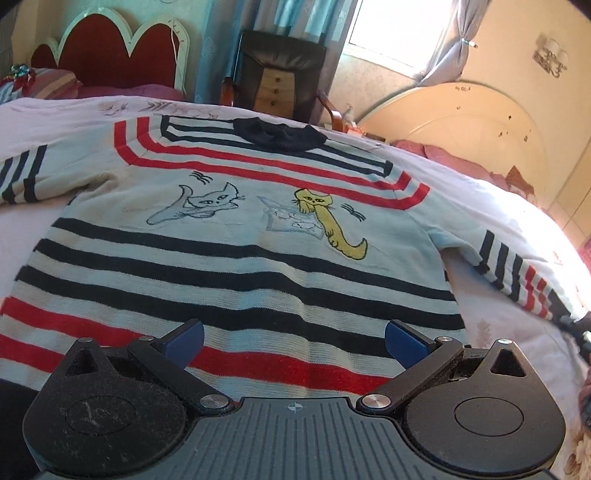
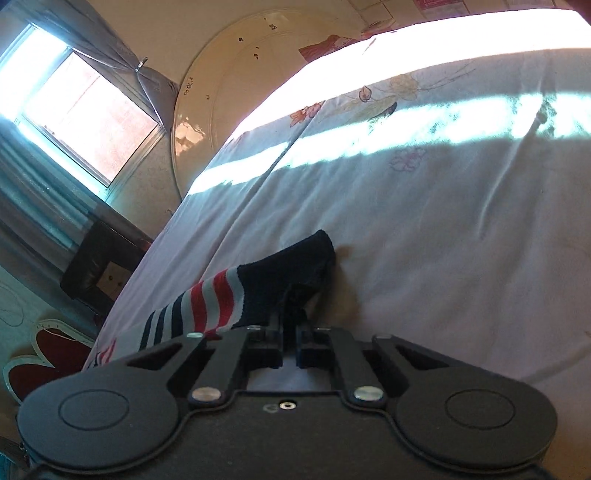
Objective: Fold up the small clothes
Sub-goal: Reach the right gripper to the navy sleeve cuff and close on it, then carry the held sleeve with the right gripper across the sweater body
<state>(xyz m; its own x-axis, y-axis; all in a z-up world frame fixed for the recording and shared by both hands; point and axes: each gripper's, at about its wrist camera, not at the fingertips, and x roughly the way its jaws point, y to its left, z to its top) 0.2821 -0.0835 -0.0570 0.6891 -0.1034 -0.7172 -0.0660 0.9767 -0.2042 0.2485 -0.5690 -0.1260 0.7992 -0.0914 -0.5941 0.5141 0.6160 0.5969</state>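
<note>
A small pale-blue sweater with navy and red stripes and two embroidered cats lies flat on the bed, its navy collar at the far side. My left gripper hovers open over the red stripe near the hem, with nothing between its blue pads. The right sleeve stretches out to the right. In the right wrist view my right gripper is shut on that sleeve's navy cuff, and the striped sleeve trails away to the left.
The flowered pale sheet covers the bed around the sweater. A cream round headboard stands at the far right and a red scalloped one at the far left. A dark chair sits under the window.
</note>
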